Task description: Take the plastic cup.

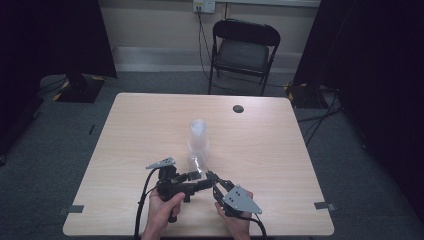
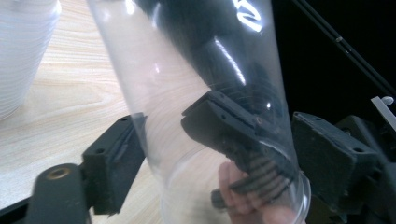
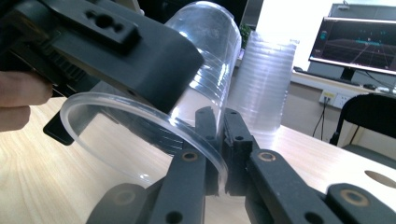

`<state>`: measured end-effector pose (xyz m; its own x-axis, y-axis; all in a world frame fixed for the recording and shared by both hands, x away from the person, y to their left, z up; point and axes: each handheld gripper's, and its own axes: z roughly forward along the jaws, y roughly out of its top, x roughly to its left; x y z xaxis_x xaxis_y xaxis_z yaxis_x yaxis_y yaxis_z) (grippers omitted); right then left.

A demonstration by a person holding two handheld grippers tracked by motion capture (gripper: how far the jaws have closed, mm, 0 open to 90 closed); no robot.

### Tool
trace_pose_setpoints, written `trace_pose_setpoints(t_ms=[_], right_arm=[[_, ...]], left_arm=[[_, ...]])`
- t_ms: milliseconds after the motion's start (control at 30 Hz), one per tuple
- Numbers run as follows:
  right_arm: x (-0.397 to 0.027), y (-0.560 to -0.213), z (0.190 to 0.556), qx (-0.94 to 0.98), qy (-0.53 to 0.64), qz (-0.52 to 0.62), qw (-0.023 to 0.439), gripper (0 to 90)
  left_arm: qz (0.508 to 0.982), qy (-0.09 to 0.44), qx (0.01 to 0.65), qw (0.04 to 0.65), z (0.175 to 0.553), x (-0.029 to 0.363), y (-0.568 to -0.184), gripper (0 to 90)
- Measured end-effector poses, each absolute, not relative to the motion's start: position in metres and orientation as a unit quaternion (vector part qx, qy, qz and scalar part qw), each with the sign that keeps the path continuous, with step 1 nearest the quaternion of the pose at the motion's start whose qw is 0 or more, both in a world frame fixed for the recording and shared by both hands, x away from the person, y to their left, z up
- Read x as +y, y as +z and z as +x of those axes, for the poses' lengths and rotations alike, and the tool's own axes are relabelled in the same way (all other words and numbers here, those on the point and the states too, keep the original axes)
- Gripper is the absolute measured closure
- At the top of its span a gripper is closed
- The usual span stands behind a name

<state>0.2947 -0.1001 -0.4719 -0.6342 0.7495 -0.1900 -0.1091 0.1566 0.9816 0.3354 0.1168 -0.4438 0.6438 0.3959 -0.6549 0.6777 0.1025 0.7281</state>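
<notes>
Near the front edge of the pale wooden worktop (image 1: 150, 125), the high view shows the left tool (image 1: 200, 176) and right tool (image 1: 212, 178) meeting at a clear plastic cup (image 1: 198, 164) lying tilted, just before a stack of clear plastic cups (image 1: 198, 136). From the left gripper view, the left tool (image 2: 219, 154) stands apart, its jaws flanking the cup (image 2: 196, 70) without pressing. From the right gripper view, the right tool (image 3: 219, 140) is clamped on the cup's wall at the rim (image 3: 140, 112), one jaw inside.

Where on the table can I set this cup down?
Bare tabletop left of the cup stack, and right of it below the round hole. Crowded at the near edge, where the grippers meet on the clear cup.
</notes>
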Motion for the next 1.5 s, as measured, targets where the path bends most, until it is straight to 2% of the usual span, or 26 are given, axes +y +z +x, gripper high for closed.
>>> trace_pose_setpoints(t_ms=[467,800,1167,1500], right_arm=[[-0.116,-0.470,0.299,0.661,0.605,0.274,0.348,87.4],[-0.124,-0.468,0.303,0.667,0.601,0.309,0.313,87.4],[-0.139,-0.465,0.307,0.683,0.586,0.346,0.265,86.9],[-0.142,-0.460,0.311,0.706,0.566,0.359,0.230,86.9]], left_arm=[[0.658,-0.105,0.401,0.628,0.335,0.126,-0.444,16.3],[0.666,-0.077,0.391,0.631,0.332,0.131,-0.445,17.5],[0.697,0.015,0.375,0.611,0.328,0.139,-0.446,16.0],[0.740,0.144,0.334,0.566,0.325,0.132,-0.446,15.9]])
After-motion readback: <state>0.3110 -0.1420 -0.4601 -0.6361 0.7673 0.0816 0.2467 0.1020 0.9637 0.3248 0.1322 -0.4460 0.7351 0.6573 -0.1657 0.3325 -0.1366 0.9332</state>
